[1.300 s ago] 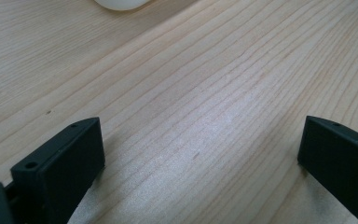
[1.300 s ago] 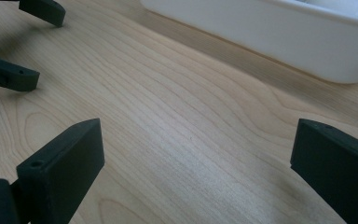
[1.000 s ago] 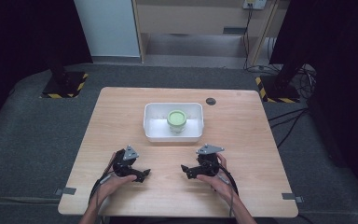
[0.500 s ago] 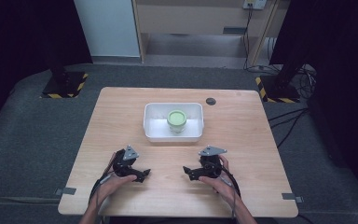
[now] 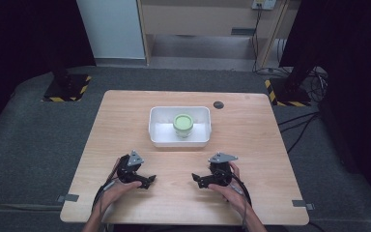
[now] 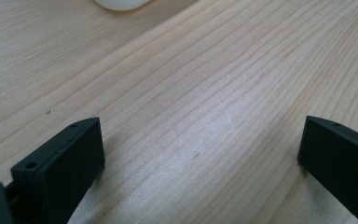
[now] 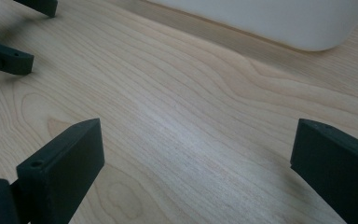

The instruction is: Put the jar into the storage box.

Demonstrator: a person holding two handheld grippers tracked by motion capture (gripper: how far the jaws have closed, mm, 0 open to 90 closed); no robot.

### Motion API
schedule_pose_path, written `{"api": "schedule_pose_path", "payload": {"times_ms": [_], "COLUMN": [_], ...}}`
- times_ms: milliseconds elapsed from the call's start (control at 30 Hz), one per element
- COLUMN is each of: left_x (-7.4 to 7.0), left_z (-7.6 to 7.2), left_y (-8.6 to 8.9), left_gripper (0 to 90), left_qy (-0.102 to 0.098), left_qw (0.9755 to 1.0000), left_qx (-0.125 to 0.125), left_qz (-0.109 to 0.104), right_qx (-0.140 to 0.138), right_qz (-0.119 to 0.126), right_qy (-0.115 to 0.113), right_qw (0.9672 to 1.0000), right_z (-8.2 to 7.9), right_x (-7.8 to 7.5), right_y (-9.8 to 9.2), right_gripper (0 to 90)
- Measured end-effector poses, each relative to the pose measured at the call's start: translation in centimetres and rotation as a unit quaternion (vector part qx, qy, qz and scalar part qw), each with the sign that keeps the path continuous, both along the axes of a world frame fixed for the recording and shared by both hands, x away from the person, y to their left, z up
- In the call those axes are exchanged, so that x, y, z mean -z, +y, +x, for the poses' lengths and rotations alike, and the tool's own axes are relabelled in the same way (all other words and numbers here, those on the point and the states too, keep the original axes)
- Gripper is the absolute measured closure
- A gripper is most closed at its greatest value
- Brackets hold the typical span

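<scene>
Since a second ago the right gripper (image 5: 196, 179) has slid slightly rightward; the left gripper (image 5: 149, 181) has stayed put. In the high view both rest on the wooden table (image 5: 251, 135), tips pointing inward at each other. The white tub (image 5: 157, 126), long axis running left to right, sits mid-table holding an upright green-lidded jar (image 5: 183, 124). In the left gripper view the jaws stand spread over bare wood. The right gripper view shows spread jaws, with the tub's wall (image 7: 279, 21) ahead.

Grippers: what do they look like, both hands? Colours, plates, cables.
Both match: the left gripper and right gripper have black bodies, each topped by a grey three-cornered plate. The fingers are flat matt black blocks with small holes. A dark cable trails back from each. Forearms are bare, no sleeves in view.
</scene>
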State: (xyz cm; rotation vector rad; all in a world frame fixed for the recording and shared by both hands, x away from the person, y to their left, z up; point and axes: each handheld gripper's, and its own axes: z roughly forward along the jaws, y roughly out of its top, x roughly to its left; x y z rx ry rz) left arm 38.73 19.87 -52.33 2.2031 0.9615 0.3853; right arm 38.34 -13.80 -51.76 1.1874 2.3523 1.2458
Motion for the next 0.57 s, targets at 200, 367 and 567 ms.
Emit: {"api": "schedule_pose_path", "payload": {"times_ms": [200,367,567], "left_x": [0.00,0.00,0.00], "left_z": [0.00,0.00,0.00], "left_y": [0.00,0.00,0.00], "left_gripper": [0.0,0.0,0.0], "left_qy": [0.000,0.000,0.000], "left_qw": [1.0000,1.0000,1.0000], "left_qx": [0.000,0.000,0.000], "left_qz": [0.000,0.000,0.000], "right_qx": [0.002,0.001,0.001], "right_qz": [0.001,0.001,0.002], "right_qy": [-0.001,-0.002,-0.002], "right_qw": [1.0000,1.0000,1.0000], "right_z": [-0.23,-0.32,-0.30], "right_x": [0.01,-0.02,-0.06], "right_y": [-0.36,-0.38,-0.38], "right_gripper": [2.8,2.7,2.7]}}
